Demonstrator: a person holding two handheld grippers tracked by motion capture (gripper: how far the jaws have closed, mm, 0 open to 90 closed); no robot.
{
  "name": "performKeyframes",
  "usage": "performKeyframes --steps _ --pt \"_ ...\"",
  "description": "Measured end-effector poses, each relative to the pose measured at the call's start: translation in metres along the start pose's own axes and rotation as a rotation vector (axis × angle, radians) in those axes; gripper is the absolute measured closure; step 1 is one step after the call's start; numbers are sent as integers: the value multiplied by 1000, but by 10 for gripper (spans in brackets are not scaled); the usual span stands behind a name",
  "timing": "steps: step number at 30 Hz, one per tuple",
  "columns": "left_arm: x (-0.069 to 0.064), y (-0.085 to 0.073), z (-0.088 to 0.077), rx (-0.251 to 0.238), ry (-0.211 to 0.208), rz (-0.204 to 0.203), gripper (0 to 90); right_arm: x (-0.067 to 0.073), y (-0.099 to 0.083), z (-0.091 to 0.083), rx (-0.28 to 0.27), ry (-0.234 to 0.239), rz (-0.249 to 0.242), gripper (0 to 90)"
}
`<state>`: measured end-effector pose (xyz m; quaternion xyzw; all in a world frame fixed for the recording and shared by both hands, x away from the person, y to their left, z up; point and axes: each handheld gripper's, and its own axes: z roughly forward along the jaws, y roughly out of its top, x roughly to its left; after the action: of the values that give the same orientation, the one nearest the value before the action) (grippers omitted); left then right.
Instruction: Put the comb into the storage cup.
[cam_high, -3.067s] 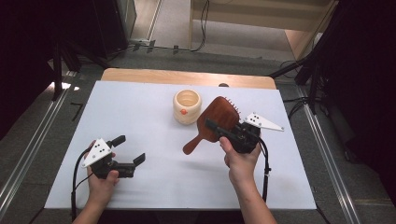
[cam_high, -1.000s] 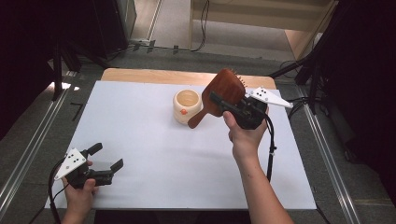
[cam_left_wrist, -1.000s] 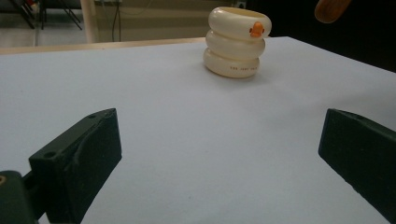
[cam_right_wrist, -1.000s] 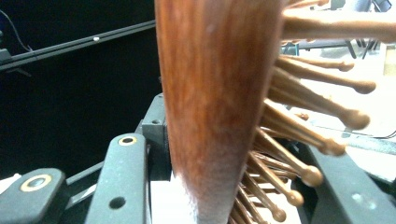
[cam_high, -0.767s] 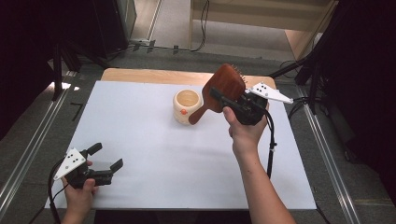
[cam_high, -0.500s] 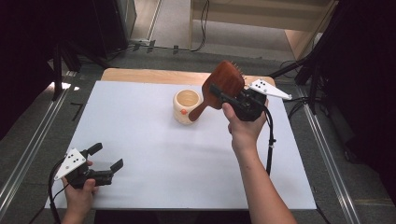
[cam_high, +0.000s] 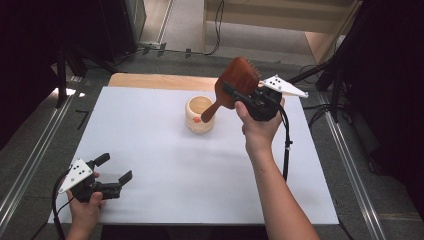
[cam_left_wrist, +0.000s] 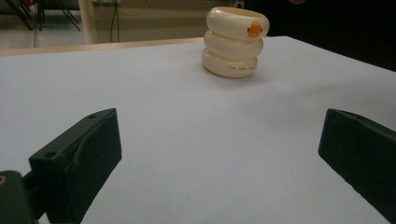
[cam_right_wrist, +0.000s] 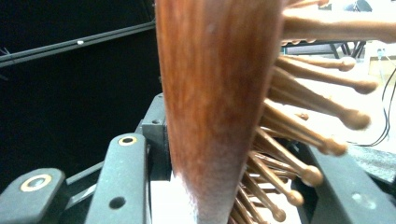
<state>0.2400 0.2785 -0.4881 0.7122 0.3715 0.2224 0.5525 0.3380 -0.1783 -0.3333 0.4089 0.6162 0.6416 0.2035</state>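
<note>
My right gripper (cam_high: 234, 93) is shut on the paddle head of a reddish wooden hairbrush (cam_high: 236, 79) and holds it in the air, tilted. The handle slopes down-left over a cream ringed cup (cam_high: 200, 116) with a small orange mark. In the left gripper view the handle tip (cam_left_wrist: 296, 1) hangs above and to the right of the cup (cam_left_wrist: 236, 42), outside it. The right gripper view shows the brush (cam_right_wrist: 212, 93) edge-on, with its bristle pegs toward the right jaw of the right gripper (cam_right_wrist: 233, 182). My left gripper (cam_high: 115, 168) (cam_left_wrist: 219, 154) rests open and empty at the near left.
A white sheet (cam_high: 165, 165) covers the table, with a wooden strip (cam_high: 150, 81) along its far edge. The right gripper's cable (cam_high: 286, 145) trails down beside the forearm. Metal rails run along both sides on the floor.
The right hand lifted the brush off the table and carried it back over the cup, then a little higher. The left hand drew back to the near left corner and has stayed there.
</note>
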Motion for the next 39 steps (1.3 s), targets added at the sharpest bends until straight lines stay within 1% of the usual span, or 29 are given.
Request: performKeyframes --steps 9,16,17,23,28,32,37,39 --pt "-1 0 0 -2 -3 6 0 -3 5 9 6 -13 -9 524" --pt "-1 0 0 -4 -5 6 0 -5 8 16 6 -23 -4 525" --pt "-1 0 0 -4 -4 6 0 -6 8 17 5 -27 -11 524" --pt "-1 0 0 -3 -7 7 0 -8 9 23 8 -38 -3 524" --pt "-1 0 1 -2 -8 10 0 -10 7 29 10 -44 -8 524" --pt "-1 0 0 -2 -8 11 0 -13 3 34 15 -59 -10 523" --pt "-1 0 1 -3 -9 12 0 -18 -2 41 17 -79 -5 523" --pt "-1 0 1 -2 -11 12 0 -19 -4 44 17 -87 8 522"
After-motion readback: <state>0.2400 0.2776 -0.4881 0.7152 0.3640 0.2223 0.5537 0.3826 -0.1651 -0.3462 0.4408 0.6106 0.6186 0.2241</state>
